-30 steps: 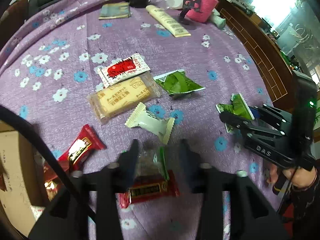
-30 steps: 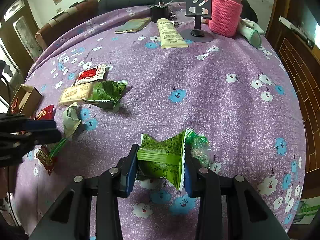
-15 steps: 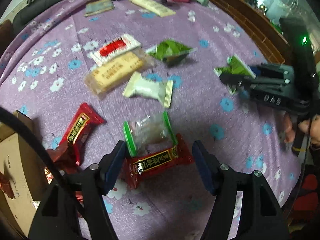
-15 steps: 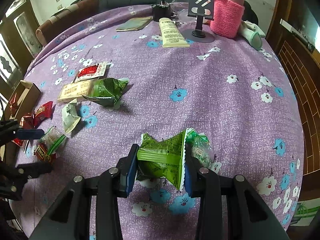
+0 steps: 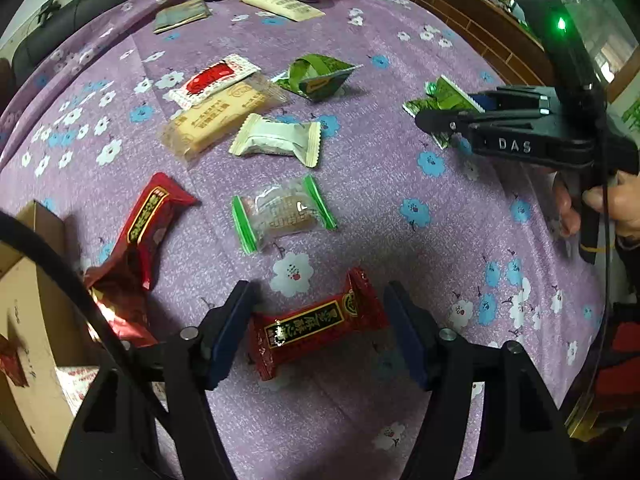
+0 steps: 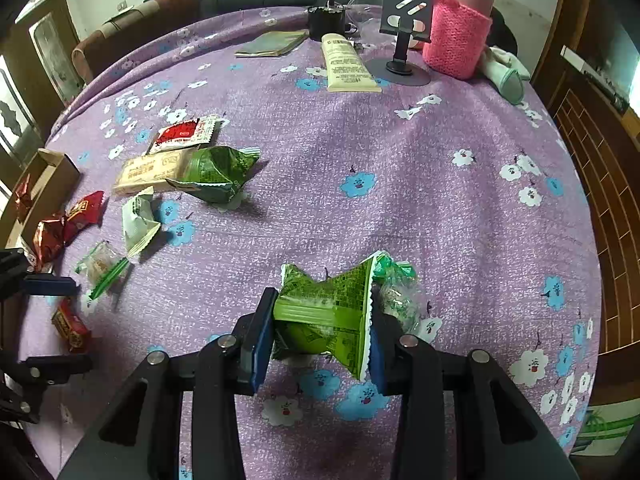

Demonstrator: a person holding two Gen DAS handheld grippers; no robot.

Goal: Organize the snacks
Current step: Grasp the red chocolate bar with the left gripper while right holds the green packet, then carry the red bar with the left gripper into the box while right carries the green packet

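- My left gripper (image 5: 320, 328) hangs wide apart over a small red snack packet (image 5: 316, 326) lying flat on the purple flowered tablecloth (image 5: 400, 248); the packet sits between the two blue pads, touching neither as far as I can tell.
- My right gripper (image 6: 316, 336) is clamped on a green snack packet (image 6: 324, 312), pinched at its middle so both crimped ends flare out. A clear-wrapped sweet with green ends (image 6: 396, 292) sits just beside it on the right; I cannot tell whether it is caught in the grip too.
- Just beyond the red packet lies a clear packet with green edges (image 5: 280, 212), then a pale white-green packet (image 5: 276, 140), a long yellow biscuit pack (image 5: 220, 120), a red-and-white sachet (image 5: 212, 80) and a puffed green bag (image 5: 316, 76).
- At the left edge stands an open cardboard box (image 5: 32, 280), with crumpled red wrappers (image 5: 140, 228) against its near side and at least one red piece inside it.
- I judge the sorting barely begun: the box holds little, and most snacks lie loose on the cloth.
- At the far end, apart from the snacks, sit a cream tube (image 6: 346, 64), a phone stand (image 6: 404, 24) and a flask in a pink knitted sleeve (image 6: 458, 32).
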